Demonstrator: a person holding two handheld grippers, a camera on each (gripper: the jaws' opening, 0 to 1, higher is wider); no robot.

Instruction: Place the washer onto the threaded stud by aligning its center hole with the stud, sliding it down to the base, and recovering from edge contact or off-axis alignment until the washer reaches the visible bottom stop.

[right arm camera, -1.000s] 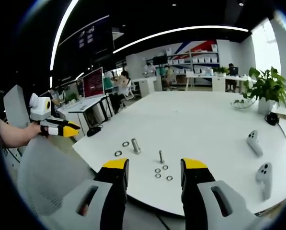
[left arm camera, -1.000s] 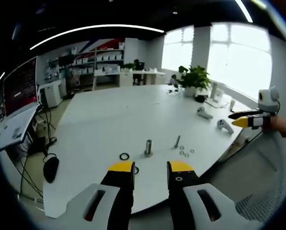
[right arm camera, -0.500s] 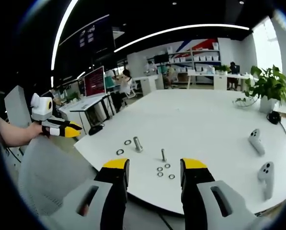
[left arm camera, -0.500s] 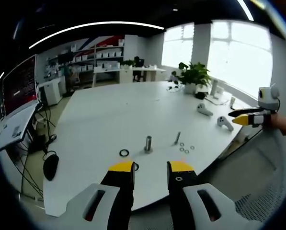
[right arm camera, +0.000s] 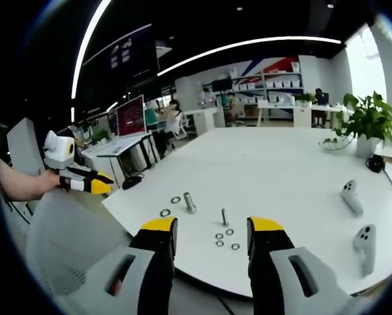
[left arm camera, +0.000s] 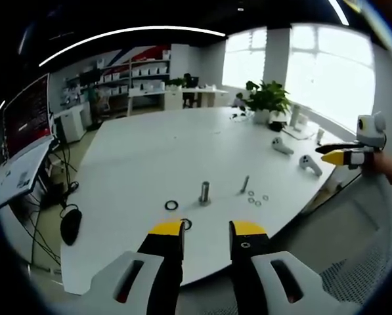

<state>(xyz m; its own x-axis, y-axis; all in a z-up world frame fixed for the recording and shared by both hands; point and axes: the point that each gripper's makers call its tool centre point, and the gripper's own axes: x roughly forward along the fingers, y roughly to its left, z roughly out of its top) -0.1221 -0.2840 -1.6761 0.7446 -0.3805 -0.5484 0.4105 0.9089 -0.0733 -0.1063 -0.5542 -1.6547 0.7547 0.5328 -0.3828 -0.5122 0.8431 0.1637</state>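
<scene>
A thin threaded stud (left arm camera: pixel 245 184) (right arm camera: pixel 224 216) stands upright near the front edge of the white table (left arm camera: pixel 150 157) (right arm camera: pixel 281 164). Several small washers (left arm camera: pixel 256 198) (right arm camera: pixel 226 239) lie flat beside it. A thicker metal bolt (left arm camera: pixel 204 192) (right arm camera: pixel 190 202) stands a little apart, with two dark rings (left arm camera: pixel 171 205) (right arm camera: pixel 176 199) lying by it. My left gripper (left arm camera: pixel 207 230) is open and empty, off the table's edge. My right gripper (right arm camera: pixel 212 226) is open and empty too, short of the washers. Each gripper appears in the other's view, held by a hand: right gripper (left arm camera: pixel 343 156), left gripper (right arm camera: pixel 84 184).
Two white hand controllers (right arm camera: pixel 350 195) (right arm camera: pixel 365 239) lie on the table past the washers. A potted plant (left arm camera: pixel 268 105) (right arm camera: pixel 366 118) stands at the far side. A grey mesh chair back (right arm camera: pixel 64 249) (left arm camera: pixel 373 262) sits between me and the table. Desks and monitors stand behind.
Both views have drifted slightly with the hands. Nothing on the table has moved, and both grippers have stayed open and empty.
</scene>
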